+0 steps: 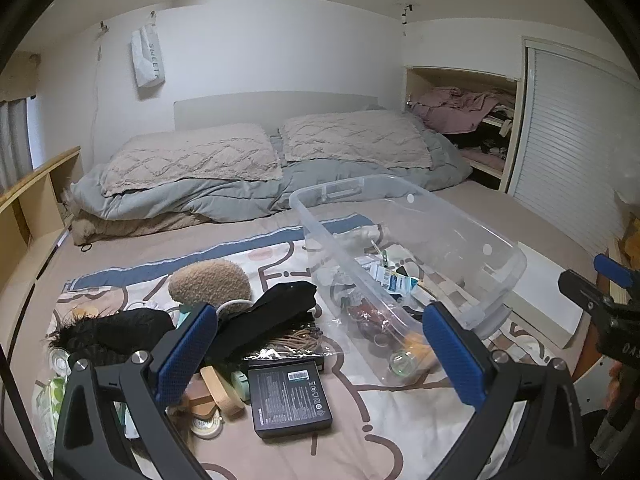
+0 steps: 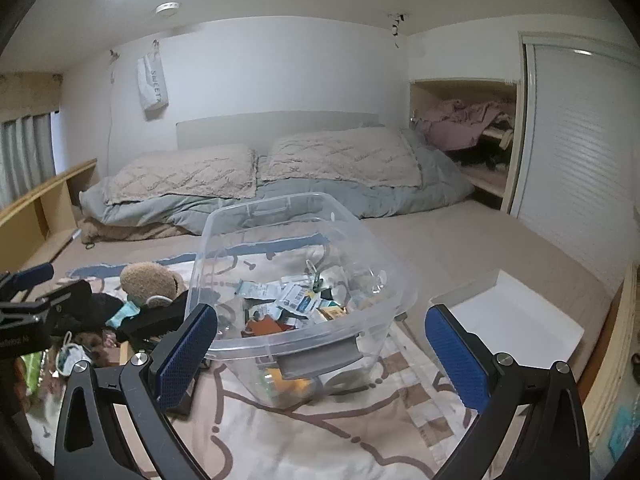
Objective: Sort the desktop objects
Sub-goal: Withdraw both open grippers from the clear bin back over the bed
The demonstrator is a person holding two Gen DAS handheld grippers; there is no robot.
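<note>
A clear plastic bin [image 1: 460, 240] holding several small packets stands on a patterned blanket [image 1: 400, 420] on the bed; it also shows in the right wrist view [image 2: 360, 248]. My left gripper [image 1: 320, 356] is open and empty above a pile of loose items: a black box [image 1: 290, 398], black cloth [image 1: 280, 304], a brown plush [image 1: 210, 282], a wooden piece [image 1: 220, 394]. My right gripper [image 2: 320, 354] is open and empty, just in front of the bin's near wall.
A white lid or tray [image 2: 520, 320] lies right of the bin. Pillows [image 1: 352, 138] and a grey duvet [image 1: 200, 196] lie at the bed's head. A wooden shelf [image 1: 24, 200] runs along the left; a closet door [image 1: 576, 140] stands at right.
</note>
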